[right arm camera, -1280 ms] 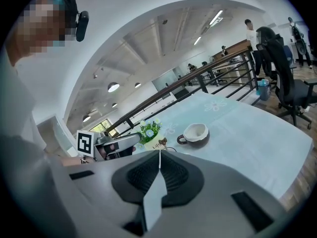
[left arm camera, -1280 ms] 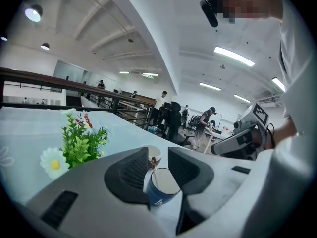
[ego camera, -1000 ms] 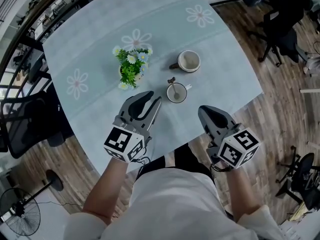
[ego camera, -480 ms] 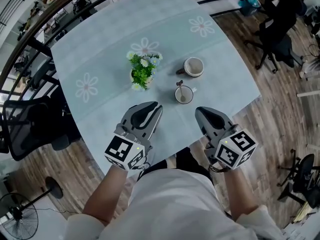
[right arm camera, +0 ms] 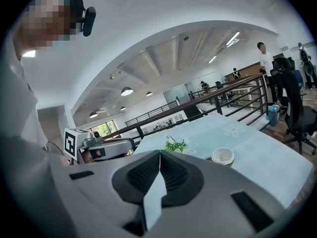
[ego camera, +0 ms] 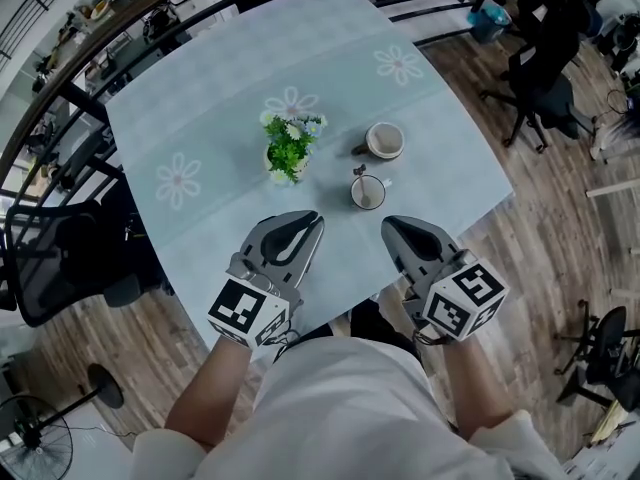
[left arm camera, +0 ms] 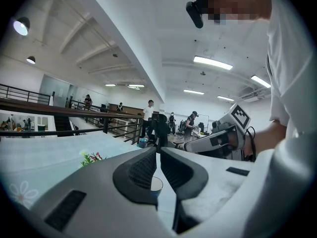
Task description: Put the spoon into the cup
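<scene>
Left gripper — ribbed fingers just closed, empty; right gripper clenched; spoon in round cup.

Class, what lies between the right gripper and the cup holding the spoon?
Only bare tablecloth, in the head view, between right gripper and cup.

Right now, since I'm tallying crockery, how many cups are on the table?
2. The far cup sits right of the flower pot; the near cup, just in front of it, holds the spoon. None appears hidden.
</scene>
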`<state>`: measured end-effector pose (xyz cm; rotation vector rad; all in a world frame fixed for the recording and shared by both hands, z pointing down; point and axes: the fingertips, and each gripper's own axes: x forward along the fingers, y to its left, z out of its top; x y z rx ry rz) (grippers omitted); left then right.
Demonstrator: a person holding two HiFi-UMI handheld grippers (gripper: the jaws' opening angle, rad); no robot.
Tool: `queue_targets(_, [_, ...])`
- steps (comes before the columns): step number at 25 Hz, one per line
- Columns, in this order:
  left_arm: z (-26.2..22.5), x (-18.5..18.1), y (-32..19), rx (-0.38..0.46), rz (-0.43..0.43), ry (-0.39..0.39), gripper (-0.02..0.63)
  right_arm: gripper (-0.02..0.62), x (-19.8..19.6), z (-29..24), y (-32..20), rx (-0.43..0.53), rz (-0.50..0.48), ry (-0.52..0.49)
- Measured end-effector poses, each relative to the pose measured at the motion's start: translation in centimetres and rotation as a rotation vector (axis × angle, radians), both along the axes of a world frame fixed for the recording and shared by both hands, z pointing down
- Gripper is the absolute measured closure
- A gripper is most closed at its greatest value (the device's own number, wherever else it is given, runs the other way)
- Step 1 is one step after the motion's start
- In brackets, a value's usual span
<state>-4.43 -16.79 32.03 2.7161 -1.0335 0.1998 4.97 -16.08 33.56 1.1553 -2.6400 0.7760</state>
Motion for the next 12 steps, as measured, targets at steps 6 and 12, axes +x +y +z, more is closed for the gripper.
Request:
queue_targets(6, [-0.9,-0.2,0.7,0.014,0.003,-0.004,0.569,0.572,-0.6,-0.8,0.5,0.018,-0.004,-0.009])
queue_targets(12, [-1.3,0.1,1.6,0.01,0.008,-0.008,0.575,0.572,-0.9,-1.7,1.1,0.044,-0.02,-0.015])
